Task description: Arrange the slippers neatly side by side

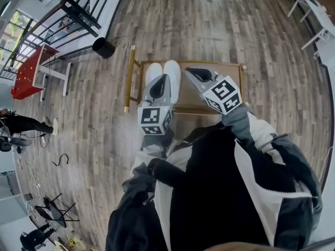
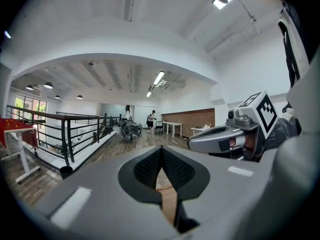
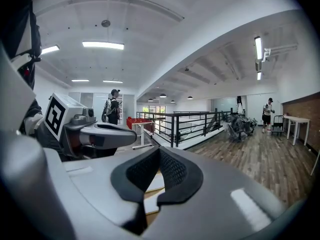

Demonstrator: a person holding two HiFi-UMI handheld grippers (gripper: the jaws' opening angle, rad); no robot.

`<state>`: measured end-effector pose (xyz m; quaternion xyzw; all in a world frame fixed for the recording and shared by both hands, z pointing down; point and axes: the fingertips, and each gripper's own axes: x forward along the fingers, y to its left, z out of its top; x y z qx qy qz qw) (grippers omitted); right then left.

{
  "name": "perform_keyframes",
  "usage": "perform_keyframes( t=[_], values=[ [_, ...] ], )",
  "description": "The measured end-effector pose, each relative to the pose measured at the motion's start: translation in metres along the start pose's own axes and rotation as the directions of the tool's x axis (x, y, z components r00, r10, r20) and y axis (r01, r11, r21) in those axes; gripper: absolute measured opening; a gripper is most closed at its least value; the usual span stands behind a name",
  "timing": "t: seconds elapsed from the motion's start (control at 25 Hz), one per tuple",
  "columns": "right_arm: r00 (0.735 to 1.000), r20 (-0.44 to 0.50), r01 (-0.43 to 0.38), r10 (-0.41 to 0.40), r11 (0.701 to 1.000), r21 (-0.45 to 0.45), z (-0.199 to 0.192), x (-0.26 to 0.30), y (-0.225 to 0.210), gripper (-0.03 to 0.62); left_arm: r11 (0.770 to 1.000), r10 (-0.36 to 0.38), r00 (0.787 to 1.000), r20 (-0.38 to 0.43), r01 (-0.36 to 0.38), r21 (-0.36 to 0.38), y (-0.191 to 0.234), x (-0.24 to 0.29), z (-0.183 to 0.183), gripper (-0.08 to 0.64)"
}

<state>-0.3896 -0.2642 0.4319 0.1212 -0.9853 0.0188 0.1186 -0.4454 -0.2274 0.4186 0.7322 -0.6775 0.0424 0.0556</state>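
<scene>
Two white slippers [image 1: 171, 71] lie side by side on a low wooden table [image 1: 230, 90] with a gold frame, straight ahead in the head view. My left gripper [image 1: 164, 78] hovers over the slippers, jaws shut with nothing between them. My right gripper [image 1: 189, 70] hangs just right of the pair, also shut and empty. In the left gripper view the closed jaws [image 2: 161, 165] point out level across the room, with the right gripper [image 2: 220, 139] beside them. In the right gripper view a strip of white slipper [image 3: 151, 184] shows below the closed jaws [image 3: 159, 170].
A black bin [image 1: 103, 47] stands on the wood floor left of the table. A black railing [image 1: 78, 12] and a red table [image 1: 29, 72] lie further left. A white table [image 1: 314, 9] sits at the far right. People stand in the distance.
</scene>
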Motion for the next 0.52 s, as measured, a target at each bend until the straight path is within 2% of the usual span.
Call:
perform_keyframes(
  t=[0.52],
  values=[
    [1.000,0.007,-0.020,0.020,1.000,0.006,-0.001,-0.006,0.009,0.000,0.999,0.041,0.999,-0.007,-0.041,0.003,0.001,-0.015,-0.003,0.011]
  ],
)
